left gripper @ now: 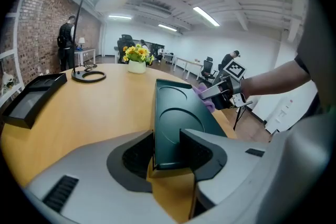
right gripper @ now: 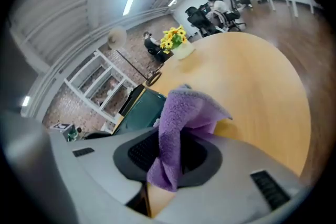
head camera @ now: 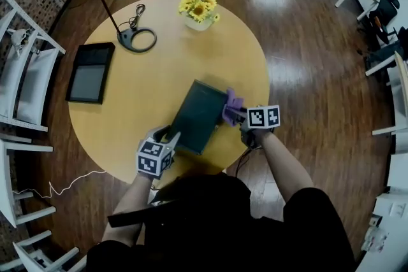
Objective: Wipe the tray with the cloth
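A dark green tray (head camera: 199, 114) lies slantwise on the round wooden table (head camera: 146, 86). At its near corner is my left gripper (head camera: 164, 140). In the left gripper view the tray's (left gripper: 176, 113) near end sits between the jaws of the left gripper (left gripper: 167, 136), which stand a little apart and do not clamp it. My right gripper (head camera: 244, 116) is shut on a purple cloth (head camera: 233, 105), which rests at the tray's right edge. In the right gripper view the cloth (right gripper: 184, 113) bunches up out of the right gripper (right gripper: 176, 147), with the tray (right gripper: 142, 105) just beyond to the left.
A black desk lamp (head camera: 136, 39) stands at the table's far left, a black flat frame (head camera: 90, 72) at the left edge and a vase of sunflowers (head camera: 199, 9) at the far side. White chairs (head camera: 25, 79) stand to the left. A white cable (head camera: 70, 183) trails on the floor.
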`<action>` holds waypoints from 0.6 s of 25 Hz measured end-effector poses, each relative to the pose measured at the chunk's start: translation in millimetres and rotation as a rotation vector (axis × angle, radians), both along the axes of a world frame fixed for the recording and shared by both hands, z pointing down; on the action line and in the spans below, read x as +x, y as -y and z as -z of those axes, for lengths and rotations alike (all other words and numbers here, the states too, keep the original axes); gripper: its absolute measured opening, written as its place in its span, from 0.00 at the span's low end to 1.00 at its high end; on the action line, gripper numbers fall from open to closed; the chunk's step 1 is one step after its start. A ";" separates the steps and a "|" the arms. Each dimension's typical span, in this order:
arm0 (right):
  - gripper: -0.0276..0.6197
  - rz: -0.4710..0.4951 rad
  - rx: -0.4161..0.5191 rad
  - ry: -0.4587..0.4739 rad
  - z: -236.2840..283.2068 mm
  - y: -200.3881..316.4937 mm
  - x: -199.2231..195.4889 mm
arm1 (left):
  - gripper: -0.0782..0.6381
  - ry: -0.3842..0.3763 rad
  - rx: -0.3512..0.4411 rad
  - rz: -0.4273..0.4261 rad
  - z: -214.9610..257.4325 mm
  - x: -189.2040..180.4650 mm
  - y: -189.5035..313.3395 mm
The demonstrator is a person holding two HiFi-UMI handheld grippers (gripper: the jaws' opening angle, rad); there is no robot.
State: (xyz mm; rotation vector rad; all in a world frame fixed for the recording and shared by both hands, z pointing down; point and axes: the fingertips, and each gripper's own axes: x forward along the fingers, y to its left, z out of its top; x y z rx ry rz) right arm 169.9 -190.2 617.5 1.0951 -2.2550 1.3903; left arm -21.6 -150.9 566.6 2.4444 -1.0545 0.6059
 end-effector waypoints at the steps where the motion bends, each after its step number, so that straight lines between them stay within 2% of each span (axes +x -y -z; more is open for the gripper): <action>1: 0.18 -0.044 0.000 0.016 1.9 0.6 3.8 | 0.32 -0.010 0.003 -0.018 0.9 0.7 -1.5; 4: 0.18 -0.224 0.042 0.077 17.8 11.5 30.3 | 0.32 -0.039 -0.011 -0.054 0.2 -1.6 -2.5; 7: 0.18 -0.533 0.034 0.312 28.7 24.0 59.5 | 0.32 -0.052 -0.010 -0.076 1.7 -2.0 -5.4; 9: 0.18 -0.667 0.006 0.455 21.6 31.7 60.8 | 0.32 -0.058 0.005 -0.086 4.4 -0.3 -5.6; 11: 0.18 -0.704 -0.017 0.502 7.8 35.9 48.5 | 0.32 -0.059 0.009 -0.102 5.2 0.9 -4.7; 15: 0.18 -0.740 -0.013 0.475 -3.0 26.2 31.9 | 0.32 -0.071 -0.005 -0.128 1.8 0.2 -1.7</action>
